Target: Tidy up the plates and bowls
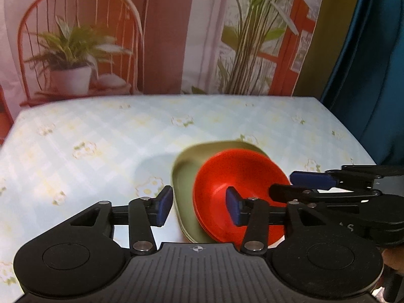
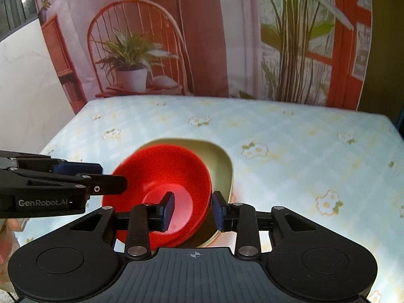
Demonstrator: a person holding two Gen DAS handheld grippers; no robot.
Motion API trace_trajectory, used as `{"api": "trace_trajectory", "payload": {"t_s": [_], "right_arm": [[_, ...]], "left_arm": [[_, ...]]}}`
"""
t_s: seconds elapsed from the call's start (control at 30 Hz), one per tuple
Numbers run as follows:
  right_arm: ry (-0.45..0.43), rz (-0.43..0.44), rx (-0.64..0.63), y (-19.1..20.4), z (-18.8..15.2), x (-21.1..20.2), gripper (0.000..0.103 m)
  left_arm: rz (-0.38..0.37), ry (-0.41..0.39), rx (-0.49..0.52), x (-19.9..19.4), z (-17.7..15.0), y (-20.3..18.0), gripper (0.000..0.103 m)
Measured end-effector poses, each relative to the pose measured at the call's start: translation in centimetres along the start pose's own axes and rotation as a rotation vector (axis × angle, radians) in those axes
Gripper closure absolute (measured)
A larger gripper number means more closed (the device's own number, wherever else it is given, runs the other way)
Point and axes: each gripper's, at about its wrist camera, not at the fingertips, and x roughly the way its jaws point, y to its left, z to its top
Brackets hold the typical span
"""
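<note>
Straddling the near rims of the stacked dishes, both tongs sit low in their own frames. In the left wrist view, the left tongs (image 1: pixel 199 205) are spread wide: the left blue pad stands outside the olive-green plates (image 1: pixel 183 176), the right pad inside the red bowls (image 1: pixel 234 184), and neither pad visibly presses the rims between them. The right tongs (image 1: pixel 298 185) enter from the right edge of that frame, the dark lower finger reaching over the bowls' rim; whether it pinches anything cannot be told there.

In the right wrist view, the right tongs (image 2: pixel 193 208) are parted less widely, one pad inside the red bowls (image 2: pixel 161 176) over the pale floor of the top bowl, the other outside against the side toward the green plates (image 2: pixel 222 166). The gap looks close to the wall, yet a firm clamp cannot be confirmed. The left tongs (image 2: pixel 101 176) come in from the left edge, reaching the bowls' rim.

The stack lies at lower centre of each frame on the desk (image 2: pixel 290 139), covered in a pale floral check cloth, before a printed backdrop (image 2: pixel 151 38) of chair and plants.
</note>
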Motion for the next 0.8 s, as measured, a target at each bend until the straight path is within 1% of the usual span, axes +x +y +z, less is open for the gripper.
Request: {"api": "trace_trajectory", "payload": {"t_s": [0.07, 0.2, 0.27, 0.3, 0.37, 0.4, 0.43, 0.53, 0.6, 0.7, 0.73, 0.8], "right_arm": [[-0.014, -0.008, 0.004, 0.0, 0.5, -0.7, 0.063], [-0.049, -0.019, 0.004, 0.2, 1.5, -2.4, 0.053], [-0.070, -0.028, 0.005, 0.3, 1.9, -3.4, 0.046], [-0.078, -0.029, 0.006, 0.3, 2.1, -3.8, 0.044], [-0.098, -0.032, 0.009, 0.4, 2.6, -5.0, 0.035], [-0.110, -0.034, 0.008, 0.5, 2.8, -5.7, 0.033], [-0.122, -0.038, 0.006, 0.6, 3.0, -6.3, 0.029], [-0.149, -0.042, 0.004, 0.9, 3.5, -8.1, 0.017], [-0.162, -0.038, 0.002, 1.2, 3.8, -9.4, 0.012], [-0.190, -0.048, -0.013, 1.8, 4.1, -11.4, 0.001], [-0.203, -0.056, -0.019, 2.1, 4.2, -12.1, 0.000], [-0.223, -0.067, -0.025, 2.5, 4.4, -13.5, 0.000]], "left_arm": [[0.007, -0.016, 0.006, -0.9, 0.4, 0.1, 0.050], [0.034, -0.060, 0.021, -2.9, 0.9, -0.1, 0.045], [0.046, -0.084, 0.028, -4.2, 1.3, -0.2, 0.039], [0.052, -0.096, 0.032, -4.9, 1.4, -0.4, 0.037], [0.063, -0.126, 0.039, -6.3, 1.7, -0.6, 0.028], [0.071, -0.142, 0.041, -6.9, 1.8, -0.8, 0.025], [0.079, -0.155, 0.040, -7.6, 1.9, -0.8, 0.020], [0.100, -0.198, 0.044, -9.8, 2.1, -0.9, 0.011], [0.118, -0.230, 0.048, -11.4, 2.1, -1.0, 0.007], [0.143, -0.273, 0.038, -13.7, 2.1, -1.1, 0.003], [0.146, -0.285, 0.034, -14.4, 2.1, -1.1, 0.000], [0.152, -0.305, 0.032, -15.9, 2.1, -1.3, 0.000]]}}
